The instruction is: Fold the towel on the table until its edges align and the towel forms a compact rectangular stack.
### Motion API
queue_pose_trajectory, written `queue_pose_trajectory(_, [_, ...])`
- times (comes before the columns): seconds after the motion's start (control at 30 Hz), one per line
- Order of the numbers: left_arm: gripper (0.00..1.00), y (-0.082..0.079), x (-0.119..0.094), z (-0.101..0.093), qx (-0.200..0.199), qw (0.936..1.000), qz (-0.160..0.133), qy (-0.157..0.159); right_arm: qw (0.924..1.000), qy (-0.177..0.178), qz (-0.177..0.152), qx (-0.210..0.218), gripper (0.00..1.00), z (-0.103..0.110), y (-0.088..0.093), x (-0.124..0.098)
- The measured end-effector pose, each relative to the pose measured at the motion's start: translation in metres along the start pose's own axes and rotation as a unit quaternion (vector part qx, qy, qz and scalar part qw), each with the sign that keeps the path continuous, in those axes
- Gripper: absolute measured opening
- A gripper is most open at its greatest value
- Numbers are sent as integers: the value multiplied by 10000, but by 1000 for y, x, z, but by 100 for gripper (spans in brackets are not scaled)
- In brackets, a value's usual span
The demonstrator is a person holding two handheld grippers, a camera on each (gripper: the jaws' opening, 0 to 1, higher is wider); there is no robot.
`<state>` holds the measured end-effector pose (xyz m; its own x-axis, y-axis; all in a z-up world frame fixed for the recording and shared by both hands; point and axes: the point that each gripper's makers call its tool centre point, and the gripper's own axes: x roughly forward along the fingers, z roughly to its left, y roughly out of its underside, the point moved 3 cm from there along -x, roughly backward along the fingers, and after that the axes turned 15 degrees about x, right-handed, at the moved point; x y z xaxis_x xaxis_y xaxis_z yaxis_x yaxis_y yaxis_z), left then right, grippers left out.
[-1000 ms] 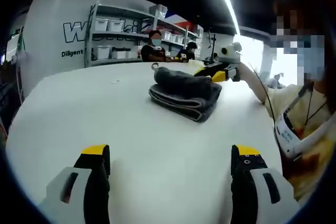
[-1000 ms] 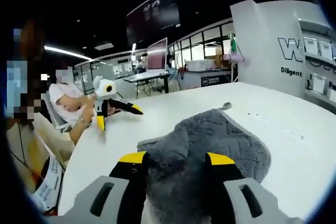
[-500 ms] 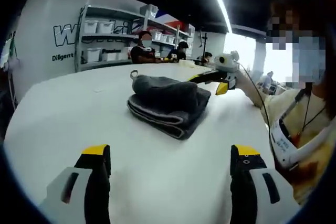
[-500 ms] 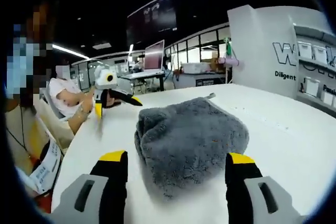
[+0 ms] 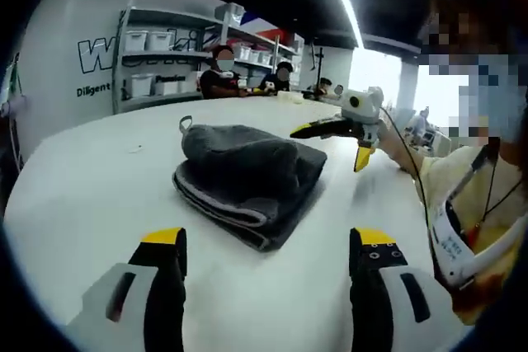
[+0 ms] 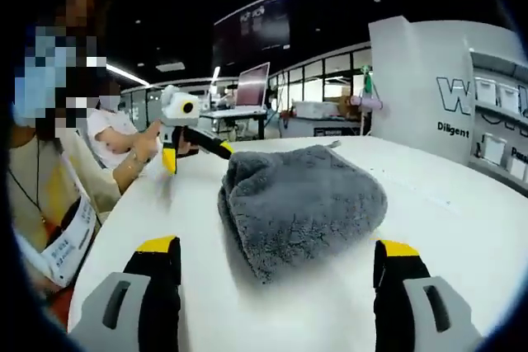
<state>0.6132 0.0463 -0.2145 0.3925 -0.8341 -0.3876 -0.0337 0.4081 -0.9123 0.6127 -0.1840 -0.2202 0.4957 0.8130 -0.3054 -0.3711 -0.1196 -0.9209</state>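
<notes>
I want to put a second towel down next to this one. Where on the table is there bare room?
The white table is bare between the folded grey towel and the shelving side, and between the towel and the left gripper. The patch toward the person is tighter: the right gripper hangs just beside the towel there.

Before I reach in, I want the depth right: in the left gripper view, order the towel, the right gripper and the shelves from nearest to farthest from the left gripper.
1. Towel, just ahead, centre.
2. Right gripper, beyond it, right.
3. Shelves, far back, left.
</notes>
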Motion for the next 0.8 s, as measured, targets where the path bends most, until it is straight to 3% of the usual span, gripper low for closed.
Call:
queue_pose_trajectory(0.13, [68, -19, 6, -1, 19, 9995, -280, -174, 9999, 56, 128, -19, 99, 0, 4, 0])
queue_pose_trajectory(0.27, [54, -30, 13, -2, 7, 9989, -407, -245, 9999, 77, -52, 53, 95, 4, -3, -3])
queue_pose_trajectory(0.47, [53, -36, 32, -10, 589, 9977, 2, -345, 9999, -62, 15, 125, 88, 10, 1, -2])
queue_pose_trajectory(0.57, [51, -43, 41, -11, 816, 9954, 28, -499, 9998, -101, 77, 146, 87, 12, 4, 0])
queue_pose_trajectory(0.8, [26, -55, 47, -3, 867, 9930, -195, -781, 9996, -202, 150, 120, 86, 18, 8, 1])
